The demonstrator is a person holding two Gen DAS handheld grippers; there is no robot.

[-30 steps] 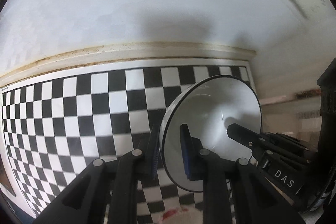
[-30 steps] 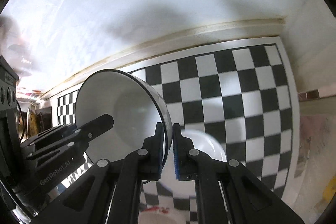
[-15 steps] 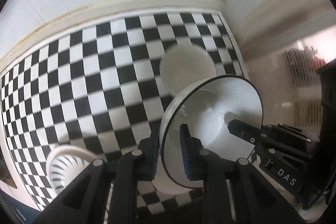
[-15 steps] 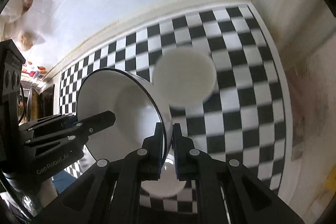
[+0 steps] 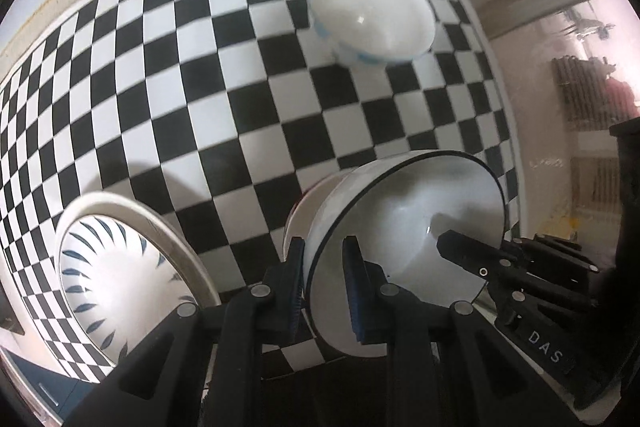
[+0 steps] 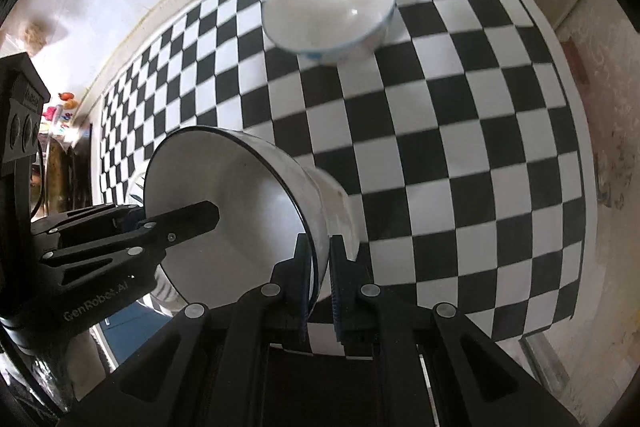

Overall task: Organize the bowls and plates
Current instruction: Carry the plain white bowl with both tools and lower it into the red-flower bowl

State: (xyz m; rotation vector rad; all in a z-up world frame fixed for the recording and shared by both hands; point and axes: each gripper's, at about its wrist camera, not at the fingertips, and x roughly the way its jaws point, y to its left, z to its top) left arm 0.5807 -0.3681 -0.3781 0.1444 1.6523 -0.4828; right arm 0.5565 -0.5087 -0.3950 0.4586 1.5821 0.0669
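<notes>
Now your left gripper [image 5: 323, 281] and right gripper [image 6: 319, 279] each pinch opposite rims of the black-rimmed white bowl [image 5: 404, 247], held tilted between them.

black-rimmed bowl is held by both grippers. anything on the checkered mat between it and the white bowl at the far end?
Nothing visible. Both grippers, left and right, clamp the black-rimmed bowl by its rim. Only bare checkered mat lies between it and the white bowl. The leaf-patterned bowl sits off to the side.

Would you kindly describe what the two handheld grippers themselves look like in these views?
Both are black plastic with silver screw heads. The left gripper and right gripper have ridged blue pads. White lettering shows: "DAS" on the right one, "GenRobot.AI" on the left. No hands or sleeves are visible.
</notes>
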